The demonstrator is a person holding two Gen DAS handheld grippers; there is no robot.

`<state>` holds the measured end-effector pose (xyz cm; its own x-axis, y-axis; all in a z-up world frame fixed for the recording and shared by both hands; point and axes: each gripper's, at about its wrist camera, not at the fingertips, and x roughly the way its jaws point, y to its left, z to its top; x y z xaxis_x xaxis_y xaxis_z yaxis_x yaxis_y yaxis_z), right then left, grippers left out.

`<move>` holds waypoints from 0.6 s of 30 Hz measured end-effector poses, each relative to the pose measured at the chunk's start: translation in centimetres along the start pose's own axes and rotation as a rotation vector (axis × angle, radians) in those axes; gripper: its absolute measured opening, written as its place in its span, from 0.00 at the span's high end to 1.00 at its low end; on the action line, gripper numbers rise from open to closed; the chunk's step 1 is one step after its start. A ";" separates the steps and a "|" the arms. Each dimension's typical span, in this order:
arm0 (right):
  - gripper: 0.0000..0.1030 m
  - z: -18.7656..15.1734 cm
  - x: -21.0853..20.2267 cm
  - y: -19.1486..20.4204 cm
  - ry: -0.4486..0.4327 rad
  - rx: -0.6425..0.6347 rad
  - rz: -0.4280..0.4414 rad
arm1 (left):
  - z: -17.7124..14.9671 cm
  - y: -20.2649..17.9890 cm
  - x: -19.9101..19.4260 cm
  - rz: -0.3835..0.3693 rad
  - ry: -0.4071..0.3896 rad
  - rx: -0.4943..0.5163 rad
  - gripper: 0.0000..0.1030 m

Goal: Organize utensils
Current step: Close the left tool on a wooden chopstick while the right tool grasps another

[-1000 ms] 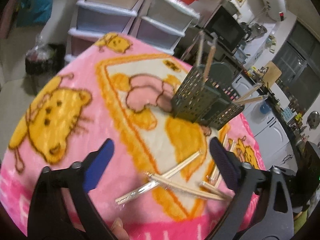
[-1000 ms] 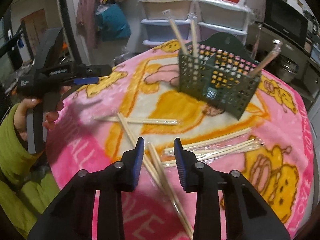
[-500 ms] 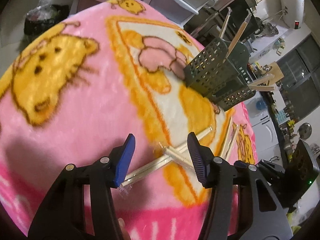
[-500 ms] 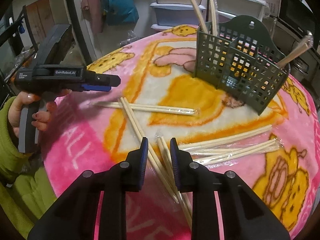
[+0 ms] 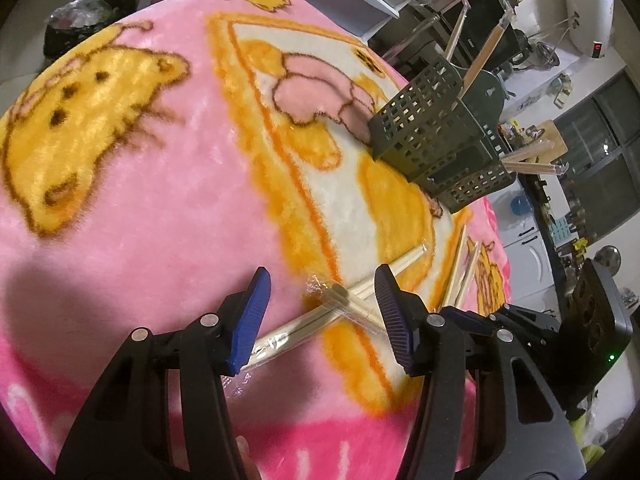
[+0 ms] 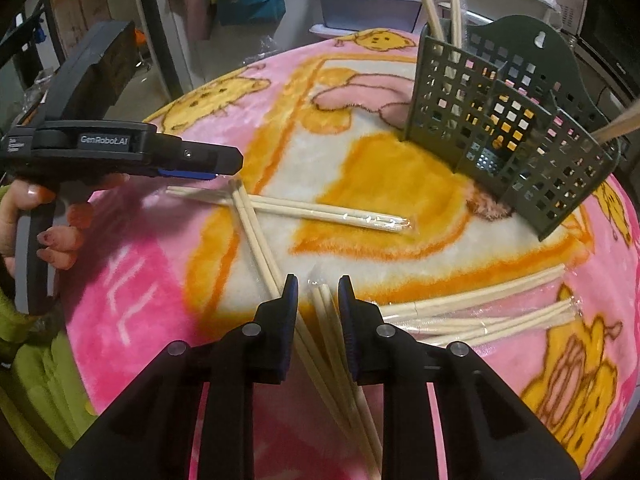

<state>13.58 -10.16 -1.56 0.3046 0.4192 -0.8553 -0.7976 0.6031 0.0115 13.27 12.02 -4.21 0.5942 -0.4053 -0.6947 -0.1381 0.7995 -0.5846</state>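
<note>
Wrapped pairs of wooden chopsticks lie scattered on a pink cartoon blanket (image 5: 160,200). A dark green perforated caddy (image 5: 440,148) (image 6: 512,128) stands at the far side with a few chopsticks upright in it. My left gripper (image 5: 320,312) is open, low over two crossed packs (image 5: 344,300), its blue pads on either side of the crossing without pressing. In the right wrist view it hangs over that same crossing (image 6: 240,200). My right gripper (image 6: 318,300) is narrow but open, and one wrapped pack (image 6: 326,320) runs between its pads with a slim gap on each side.
More wrapped packs (image 6: 480,312) lie fanned out right of my right gripper. A person's hand (image 6: 52,236) and green sleeve hold the left gripper at the table's left edge. Plastic drawers (image 6: 368,0) and a microwave stand behind the round table.
The left jaws narrowed from wide to about half, and that gripper sank toward the crossed packs. The right gripper came down and forward, its jaws narrowing slightly around one pack.
</note>
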 end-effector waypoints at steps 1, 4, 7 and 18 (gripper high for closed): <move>0.80 0.1 0.3 0.0 0.007 -0.004 0.003 | 0.0 -0.1 0.1 0.000 0.001 0.001 0.55; 0.81 0.4 1.0 0.0 0.020 -0.010 0.006 | 0.1 -0.2 0.2 0.005 0.002 0.002 0.58; 0.85 0.5 1.6 0.0 0.033 -0.010 0.006 | 0.1 -0.2 0.4 0.010 0.005 0.003 0.66; 0.90 0.2 1.1 -0.5 -0.009 0.035 0.013 | -0.2 -0.5 0.0 0.003 -0.011 0.005 0.89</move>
<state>14.39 -9.85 -2.38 0.2989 0.4333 -0.8503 -0.7829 0.6207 0.0411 13.20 11.56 -3.98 0.6022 -0.3982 -0.6920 -0.1357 0.8031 -0.5802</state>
